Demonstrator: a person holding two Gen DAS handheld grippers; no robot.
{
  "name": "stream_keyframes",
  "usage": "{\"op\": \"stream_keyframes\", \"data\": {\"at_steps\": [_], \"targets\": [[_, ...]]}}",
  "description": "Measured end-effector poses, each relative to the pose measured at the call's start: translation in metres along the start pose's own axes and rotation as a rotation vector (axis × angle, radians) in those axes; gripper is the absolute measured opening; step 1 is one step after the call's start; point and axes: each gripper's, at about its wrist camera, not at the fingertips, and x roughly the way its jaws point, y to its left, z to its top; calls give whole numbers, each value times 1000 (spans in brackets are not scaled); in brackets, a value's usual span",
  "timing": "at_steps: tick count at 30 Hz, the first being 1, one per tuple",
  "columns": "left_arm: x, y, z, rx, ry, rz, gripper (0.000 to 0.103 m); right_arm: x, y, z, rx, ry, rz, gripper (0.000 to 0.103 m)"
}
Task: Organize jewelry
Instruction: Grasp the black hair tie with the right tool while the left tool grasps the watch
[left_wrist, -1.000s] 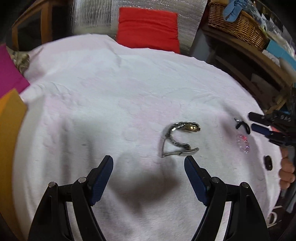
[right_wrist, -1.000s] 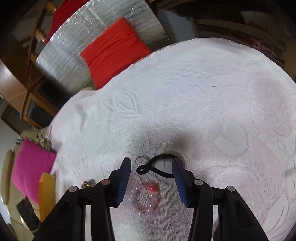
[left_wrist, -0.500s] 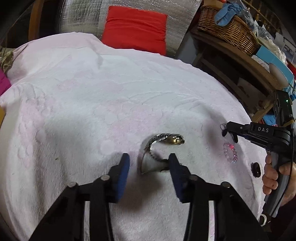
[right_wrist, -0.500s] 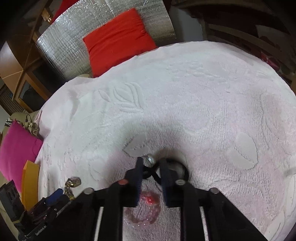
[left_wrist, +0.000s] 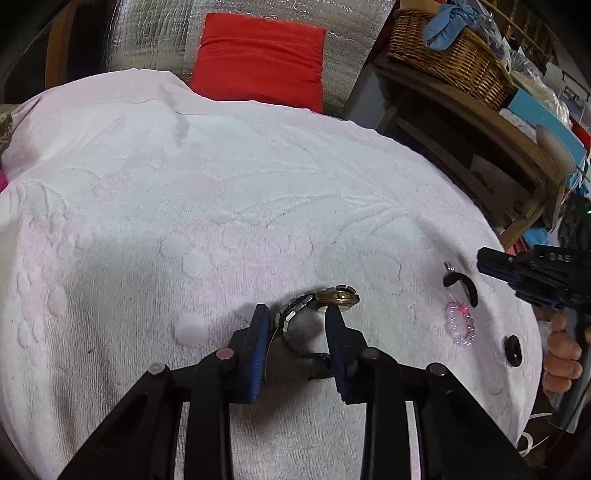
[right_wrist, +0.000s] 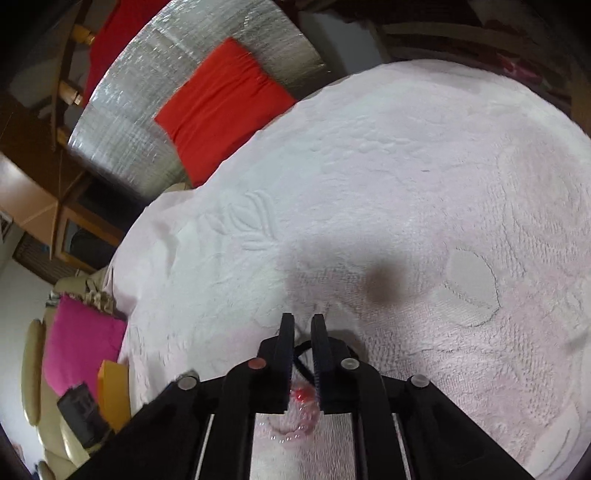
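A metal-band watch with a gold face (left_wrist: 334, 297) lies on the pink-white towel (left_wrist: 221, 206). My left gripper (left_wrist: 297, 314) has closed around its band, with the face just past the right fingertip. Right of it lie a black cord with a small ring (left_wrist: 460, 282), a pink bead bracelet (left_wrist: 460, 321) and a black ring (left_wrist: 512, 346). In the left wrist view my right gripper (left_wrist: 484, 258) hovers nearly shut beside the cord. In the right wrist view my right gripper (right_wrist: 302, 321) is almost closed, with the cord (right_wrist: 303, 349) and the bracelet (right_wrist: 301, 402) showing between its fingers.
A red cushion (left_wrist: 258, 55) leans on a silver padded back beyond the towel. A wooden shelf with a wicker basket (left_wrist: 450, 55) stands at the right. A pink cushion (right_wrist: 81, 350) and an orange object (right_wrist: 112, 391) lie off the towel's left edge.
My left gripper moved forward over the watch and narrowed from wide open onto its band. My right gripper closed from open to nearly shut at the black cord.
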Motion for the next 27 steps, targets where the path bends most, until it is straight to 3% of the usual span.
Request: {"op": "stream_keyframes", "data": {"at_steps": [1,2,3,4,5,7,9,10,14,16,18,20,27], "targets": [[0,-2,0,5,-1,7,30,1,3,-1,-15,17,-2,14],[0,-4,0,12,-1,7,19,1,5,-2,-23,29,-5,22],[2,-6,-1,20,7,15,11,1,6,-3,-32,40,-10,37],[3,-7,-1,23,22,20,7,1,8,-4,-41,39,-17,47],[3,-7,-2,22,21,27,7,-1,9,-7,-51,26,-23,66],[1,-9,-2,28,20,21,6,-4,14,-8,-78,0,-32,66],[-2,-10,-4,24,25,1,6,-1,16,-10,-94,13,-42,54],[-3,-11,-5,25,27,-7,6,3,18,-12,-108,30,-52,43],[-11,-15,-7,34,24,-31,6,20,28,-19,-169,74,-119,41],[-16,-16,-7,31,20,-47,6,25,30,-20,-190,79,-152,34],[-19,-16,-7,29,18,-55,6,29,29,-20,-195,80,-179,13],[-22,-15,-8,22,18,-66,6,27,27,-18,-174,58,-184,6],[-32,-9,-6,-7,-2,-92,6,-1,15,-8,-50,-54,-62,6]]}}
